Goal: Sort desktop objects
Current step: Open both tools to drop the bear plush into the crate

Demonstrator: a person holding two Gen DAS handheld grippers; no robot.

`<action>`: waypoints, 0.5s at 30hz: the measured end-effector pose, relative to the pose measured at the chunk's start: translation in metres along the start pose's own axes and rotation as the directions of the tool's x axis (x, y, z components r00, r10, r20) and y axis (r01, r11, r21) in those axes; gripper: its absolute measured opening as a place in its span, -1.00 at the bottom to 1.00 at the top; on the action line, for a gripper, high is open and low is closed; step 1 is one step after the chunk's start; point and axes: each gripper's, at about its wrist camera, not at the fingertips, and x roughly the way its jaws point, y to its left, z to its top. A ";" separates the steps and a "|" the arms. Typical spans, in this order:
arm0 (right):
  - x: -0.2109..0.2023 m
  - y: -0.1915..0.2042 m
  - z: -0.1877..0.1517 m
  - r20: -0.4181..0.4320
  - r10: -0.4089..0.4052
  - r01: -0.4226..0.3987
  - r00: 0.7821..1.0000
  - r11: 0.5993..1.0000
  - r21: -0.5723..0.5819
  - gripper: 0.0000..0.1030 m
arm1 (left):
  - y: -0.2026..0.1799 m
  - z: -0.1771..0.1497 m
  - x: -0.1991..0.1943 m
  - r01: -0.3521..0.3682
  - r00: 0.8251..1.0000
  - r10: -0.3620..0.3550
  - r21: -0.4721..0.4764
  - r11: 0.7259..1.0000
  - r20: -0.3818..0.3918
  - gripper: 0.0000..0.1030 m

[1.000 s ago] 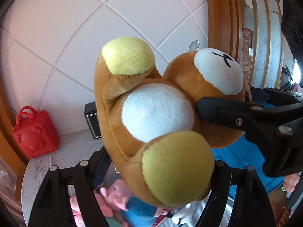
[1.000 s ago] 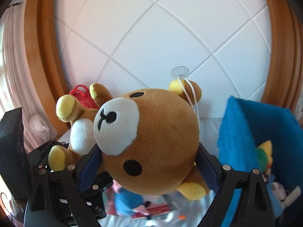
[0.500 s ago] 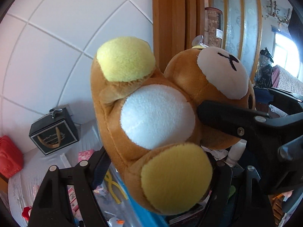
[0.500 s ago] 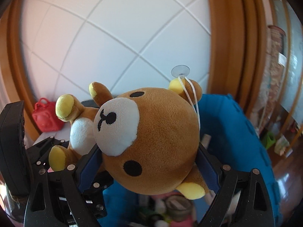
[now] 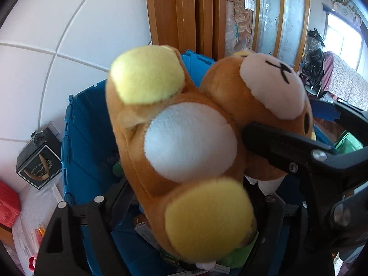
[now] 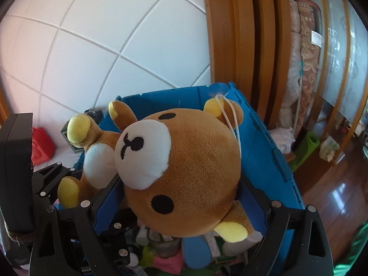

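A brown plush bear (image 5: 191,142) with yellow paws and a white belly hangs in the air between both grippers. My left gripper (image 5: 191,197) clasps its body from both sides, and its jaws are opening slightly. My right gripper (image 6: 181,195) is shut on the bear's big head (image 6: 195,172), blue pads on either side. In the left wrist view one right finger (image 5: 276,147) presses into the neck. The left gripper (image 6: 53,181) shows at the left of the right wrist view. Directly below the bear is an open blue bin (image 6: 271,151) holding several small items.
A black gift box (image 5: 39,158) and a red bear-shaped case (image 6: 41,147) stand on the white cloth left of the blue bin (image 5: 76,138). Behind are a white tiled wall (image 6: 115,34) and a wooden door frame (image 5: 181,11). At the right lies glossy wooden floor (image 6: 333,195).
Both grippers carried the bear to the right, from above the table's toys to above the blue bin. The red case and black box slid toward the left edge.
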 end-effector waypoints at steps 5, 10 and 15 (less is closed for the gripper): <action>0.007 -0.005 0.003 0.023 -0.061 0.061 0.998 0.998 -0.020 0.84 | 0.003 -0.005 -0.003 -0.039 0.999 0.039 0.014 0.999 -0.009 0.59; 0.008 -0.003 0.004 0.027 -0.078 0.078 0.997 0.997 -0.026 0.90 | 0.009 -0.003 -0.017 -0.058 0.998 0.058 0.012 0.998 0.039 0.59; 0.003 -0.001 0.002 0.041 -0.124 0.126 0.991 0.991 -0.040 0.99 | 0.027 -0.018 -0.035 -0.070 0.994 0.071 -0.011 0.997 0.079 0.59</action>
